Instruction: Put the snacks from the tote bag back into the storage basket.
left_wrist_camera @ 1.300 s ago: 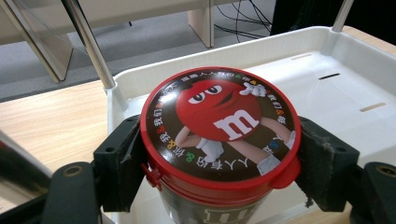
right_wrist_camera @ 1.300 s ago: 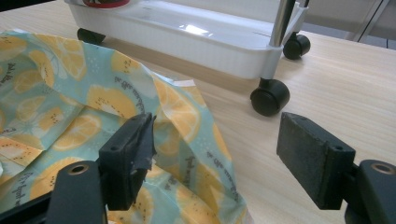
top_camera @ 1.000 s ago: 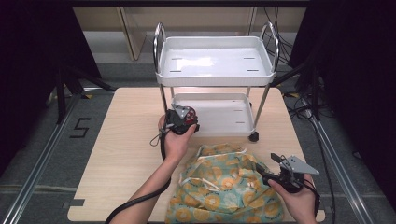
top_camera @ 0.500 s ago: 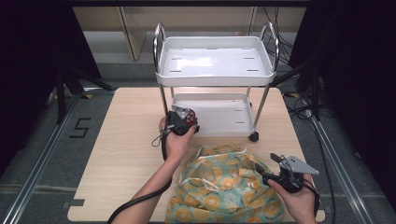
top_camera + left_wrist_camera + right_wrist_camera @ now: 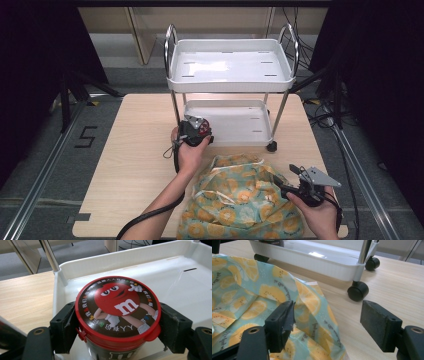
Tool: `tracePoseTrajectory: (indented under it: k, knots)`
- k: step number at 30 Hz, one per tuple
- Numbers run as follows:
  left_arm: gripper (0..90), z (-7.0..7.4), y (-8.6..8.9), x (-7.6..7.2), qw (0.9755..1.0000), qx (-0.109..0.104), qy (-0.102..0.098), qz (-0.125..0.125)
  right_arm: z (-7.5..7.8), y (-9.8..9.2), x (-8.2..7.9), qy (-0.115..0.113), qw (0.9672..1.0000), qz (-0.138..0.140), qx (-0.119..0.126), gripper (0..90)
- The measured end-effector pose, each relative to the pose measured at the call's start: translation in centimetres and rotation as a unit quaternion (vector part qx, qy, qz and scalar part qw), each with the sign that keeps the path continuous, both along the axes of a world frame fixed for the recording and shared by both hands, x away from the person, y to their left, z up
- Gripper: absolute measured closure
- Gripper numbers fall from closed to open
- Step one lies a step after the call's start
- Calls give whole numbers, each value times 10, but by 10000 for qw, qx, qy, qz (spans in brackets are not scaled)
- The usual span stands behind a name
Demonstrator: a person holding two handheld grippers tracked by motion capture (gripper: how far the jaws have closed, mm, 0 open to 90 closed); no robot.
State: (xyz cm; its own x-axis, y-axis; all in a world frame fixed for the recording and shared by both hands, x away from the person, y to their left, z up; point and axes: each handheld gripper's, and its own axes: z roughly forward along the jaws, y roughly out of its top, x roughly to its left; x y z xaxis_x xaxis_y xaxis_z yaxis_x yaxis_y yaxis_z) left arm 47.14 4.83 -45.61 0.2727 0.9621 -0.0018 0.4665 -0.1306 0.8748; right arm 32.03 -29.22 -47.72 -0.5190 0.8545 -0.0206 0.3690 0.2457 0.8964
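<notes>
1. Since a second before, very little had changed: the left gripper (image 5: 199, 131) had stayed by the cart's (image 5: 230, 80) low shelf (image 5: 175, 272), its jaws clamped on the tub (image 5: 117, 312).
2. That likely meant the tub was about to be set down on that shelf, not let go yet.
3. The tub was round and dark, with a red lid and a red cartoon candy on top. It sat upright, over the near left corner of the shelf.
4. The right gripper (image 5: 295, 181) waited near the cart's wheel (image 5: 357, 291), jaws apart, one jaw over the bag (image 5: 240, 200).
</notes>
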Motion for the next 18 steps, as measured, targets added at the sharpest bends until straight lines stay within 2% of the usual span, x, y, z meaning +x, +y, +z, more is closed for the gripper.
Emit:
tracePoseTrajectory:
  k: [3,5,7,9,10,13,16,18]
  knots:
    - [252,-2,0,0,10000,-27,58,-19,0,1,-2,139,9998,-91,81,284]
    - [252,-2,0,0,10000,-46,48,-4,0,0,-1,44,10000,-60,54,284]
    - [252,-2,0,0,10000,-75,60,22,0,1,-2,80,9999,-76,112,284]
    - [252,-2,0,0,10000,-69,61,23,0,1,-1,46,9999,-59,94,284]
    - [252,-2,0,1,10000,-75,60,23,0,0,0,-5,10000,-10,8,284]
    - [250,-3,0,1,9999,-107,72,-32,0,0,0,10,10000,-5,8,283]
    - [248,-3,-1,1,9999,-123,54,-58,0,1,-1,78,9999,-54,54,282]
    - [238,-1,-1,0,9999,-90,-61,-79,0,2,-1,67,9999,-32,77,281]
